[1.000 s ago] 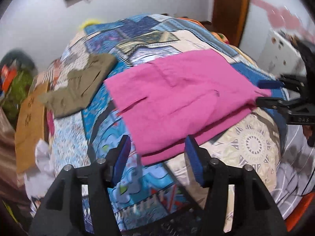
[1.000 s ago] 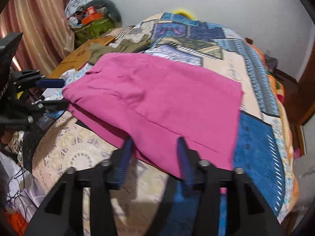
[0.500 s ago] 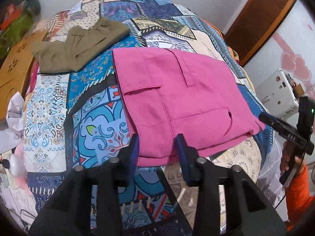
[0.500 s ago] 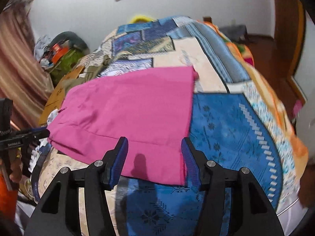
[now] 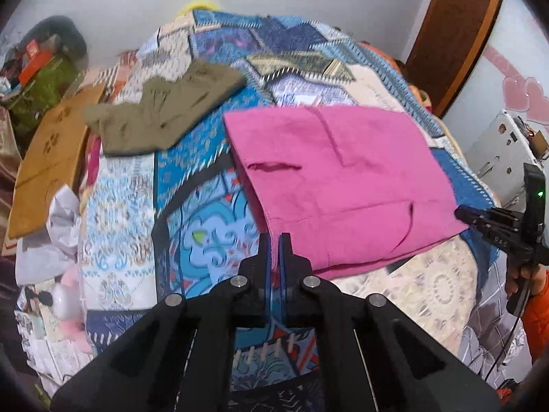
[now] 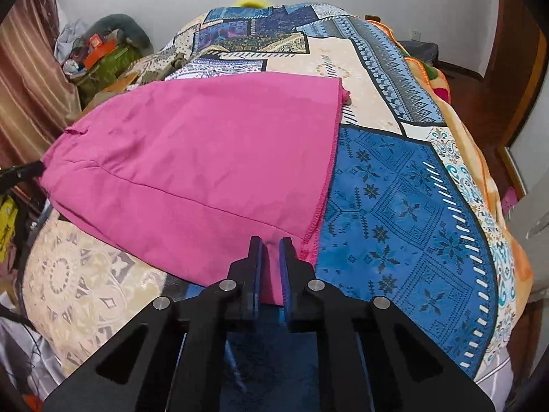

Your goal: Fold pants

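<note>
Pink pants [image 5: 339, 178] lie folded flat on the patchwork bedspread [image 5: 192, 206], pockets up. My left gripper [image 5: 274, 240] is shut on their near left corner. In the right wrist view the pink pants [image 6: 206, 158] spread across the bed, and my right gripper [image 6: 270, 243] is shut on their near hem corner. The right gripper also shows at the right edge of the left wrist view [image 5: 463, 213], at the pants' other corner.
Folded olive pants [image 5: 164, 110] lie on the bed's far left. A brown board [image 5: 48, 158] and crumpled white cloth [image 5: 51, 226] sit at the left bedside. A white appliance [image 5: 504, 147] and wooden door [image 5: 456, 27] stand on the right.
Both grippers were open a second ago and have closed on the near corners of the pink pants. The pants now lie flatter.
</note>
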`<state>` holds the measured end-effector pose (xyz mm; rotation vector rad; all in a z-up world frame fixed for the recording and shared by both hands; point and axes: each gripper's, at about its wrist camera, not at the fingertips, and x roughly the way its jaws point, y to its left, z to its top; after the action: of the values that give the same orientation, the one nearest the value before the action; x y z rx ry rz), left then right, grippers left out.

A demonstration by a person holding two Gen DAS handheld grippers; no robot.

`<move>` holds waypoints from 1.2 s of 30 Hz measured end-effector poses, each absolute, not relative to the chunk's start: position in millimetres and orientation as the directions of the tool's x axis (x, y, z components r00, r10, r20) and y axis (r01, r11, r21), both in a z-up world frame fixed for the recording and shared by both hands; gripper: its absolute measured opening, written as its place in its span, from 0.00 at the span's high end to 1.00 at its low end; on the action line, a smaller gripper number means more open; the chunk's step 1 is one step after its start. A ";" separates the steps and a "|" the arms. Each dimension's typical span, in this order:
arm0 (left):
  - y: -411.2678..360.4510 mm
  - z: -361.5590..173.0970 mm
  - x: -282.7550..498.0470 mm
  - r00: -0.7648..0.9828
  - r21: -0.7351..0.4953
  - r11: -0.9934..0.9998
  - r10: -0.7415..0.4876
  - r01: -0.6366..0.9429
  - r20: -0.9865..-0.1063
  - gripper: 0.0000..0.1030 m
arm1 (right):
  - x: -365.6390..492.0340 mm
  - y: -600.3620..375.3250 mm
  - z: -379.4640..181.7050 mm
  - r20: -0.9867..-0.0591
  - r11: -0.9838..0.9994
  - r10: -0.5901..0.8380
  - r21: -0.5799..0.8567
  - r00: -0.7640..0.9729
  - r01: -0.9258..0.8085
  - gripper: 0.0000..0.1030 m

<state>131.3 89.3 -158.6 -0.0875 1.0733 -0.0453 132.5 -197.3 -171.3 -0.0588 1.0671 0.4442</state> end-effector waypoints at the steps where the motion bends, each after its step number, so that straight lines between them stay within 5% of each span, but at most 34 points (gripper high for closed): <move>1: 90.9 -167.8 130.6 0.455 -0.107 0.994 -0.089 -0.015 -0.886 0.97 | 133.2 -197.2 -171.9 -0.857 0.910 0.323 0.165 0.402 -0.380 0.92; 8: 81.1 -183.3 125.4 0.453 -0.053 0.998 -0.039 -0.017 -0.891 0.95 | 134.0 -198.1 -176.3 -0.865 0.914 0.321 0.177 0.385 -0.364 0.92; 14: 90.9 -162.8 135.0 0.476 -0.042 0.999 -0.034 -0.005 -0.879 0.84 | 143.5 -202.0 -160.5 -0.869 0.916 0.325 0.192 0.373 -0.352 0.90; 18: 101.3 -142.6 154.2 0.530 -0.040 0.999 -0.019 -0.030 -0.848 0.62 | 157.5 -210.5 -136.7 -0.829 0.914 0.357 0.214 0.431 -0.344 0.76; 20: 109.2 -134.6 169.5 0.550 -0.054 0.997 -0.018 -0.049 -0.835 0.61 | 167.4 -213.1 -127.0 -0.808 0.916 0.363 0.220 0.464 -0.335 0.67; 36: 141.6 -178.7 268.2 0.472 -0.207 0.968 -0.120 -0.138 -0.874 0.61 | 284.6 -199.7 -147.9 -0.819 0.932 0.322 0.188 0.474 -0.309 0.67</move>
<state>268.2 141.6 -178.7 -0.2643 1.0830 0.0114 284.6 -199.7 -147.9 0.0147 1.0050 0.3857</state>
